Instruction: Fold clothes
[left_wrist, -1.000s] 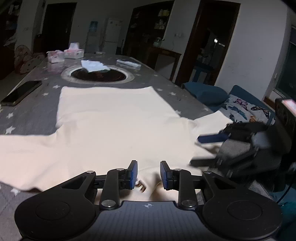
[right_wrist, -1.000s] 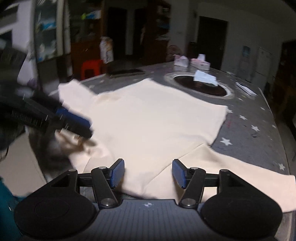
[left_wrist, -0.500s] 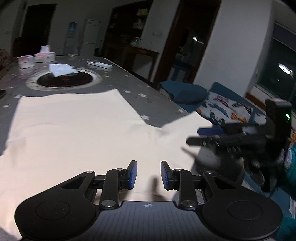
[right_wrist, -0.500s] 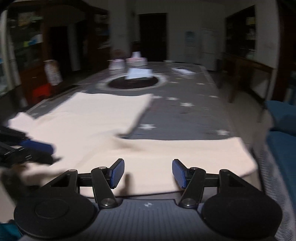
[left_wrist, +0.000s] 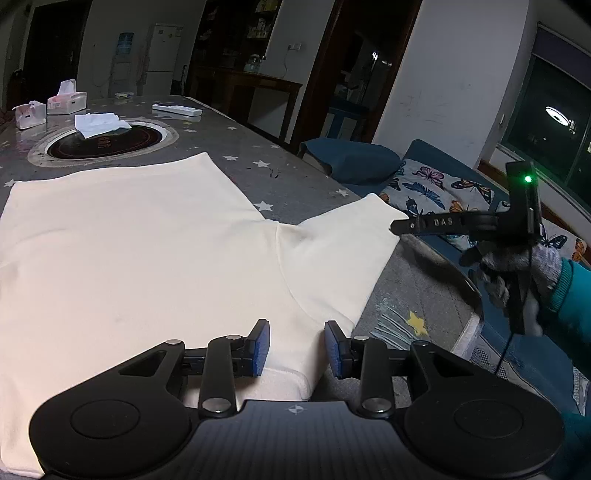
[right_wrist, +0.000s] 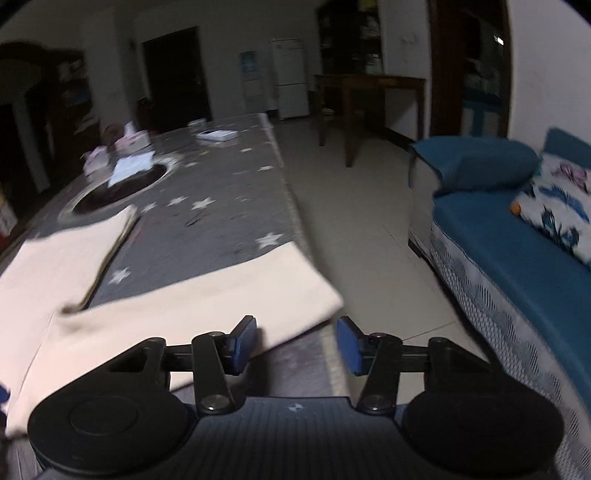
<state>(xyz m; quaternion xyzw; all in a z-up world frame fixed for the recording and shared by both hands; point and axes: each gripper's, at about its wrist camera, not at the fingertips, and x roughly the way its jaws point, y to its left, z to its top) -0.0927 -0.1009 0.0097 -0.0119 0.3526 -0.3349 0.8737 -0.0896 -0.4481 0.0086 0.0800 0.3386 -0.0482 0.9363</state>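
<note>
currently the cream garment (left_wrist: 140, 251) lies spread flat on the grey star-patterned bench (left_wrist: 280, 166), filling the left and centre of the left wrist frame, with one sleeve (left_wrist: 340, 258) reaching toward the bench edge at centre right.

left gripper (left_wrist: 296, 349): at lower centre of its frame. the jaws are opening and press on nothing. the garment's near edge, a thicker folded hem, lies below and between the two blue pads (left_wrist: 260, 347), not pinched.

right gripper (right_wrist: 296, 345): at lower centre of its own frame, which is motion-blurred. the jaws are closing. the sleeve end (right_wrist: 207, 295) lies beside the left-hand pad and just above it in the frame; the gap itself shows only bench edge and floor. no cloth is clamped. in the left wrist frame this gripper sits at centre right, held by a gloved hand (left_wrist: 517, 269), its tip at the sleeve corner.
</note>
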